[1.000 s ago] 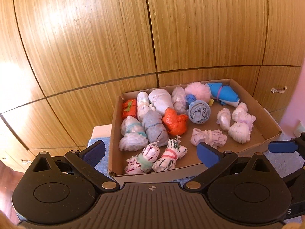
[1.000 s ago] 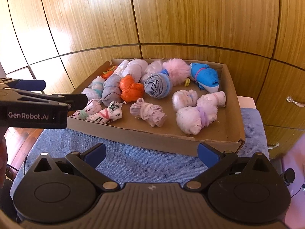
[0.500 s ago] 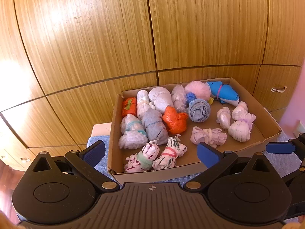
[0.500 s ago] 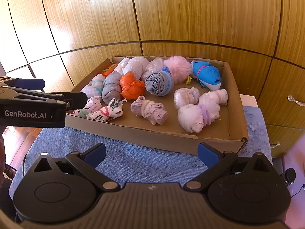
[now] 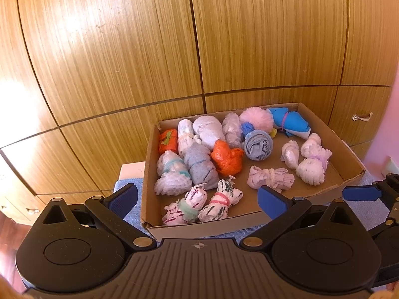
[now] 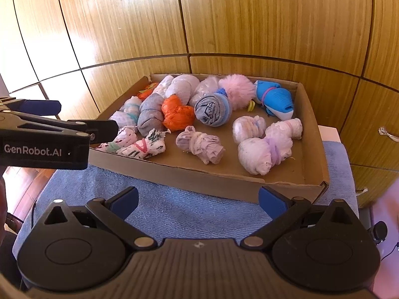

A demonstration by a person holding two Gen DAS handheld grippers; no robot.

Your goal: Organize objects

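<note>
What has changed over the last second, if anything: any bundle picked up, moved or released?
Nothing was grasped or released. Both cameras' views shifted slightly. The left gripper and right gripper remain open and empty; the cardboard box and its sock bundles, such as the orange one, lie as before.

Spread right tongs [image 6: 198, 200] face cardboard box [image 6: 199, 178].

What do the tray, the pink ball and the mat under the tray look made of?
Tray: plain brown corrugated cardboard, matte, raw cut edges with folded corners.
Pink ball: fluffy, likely synthetic fur or tulle pompom; fuzzy outline, so uncertain.
Mat: blue looped terry cloth, probably a towel, from its ribbed nap.
</note>
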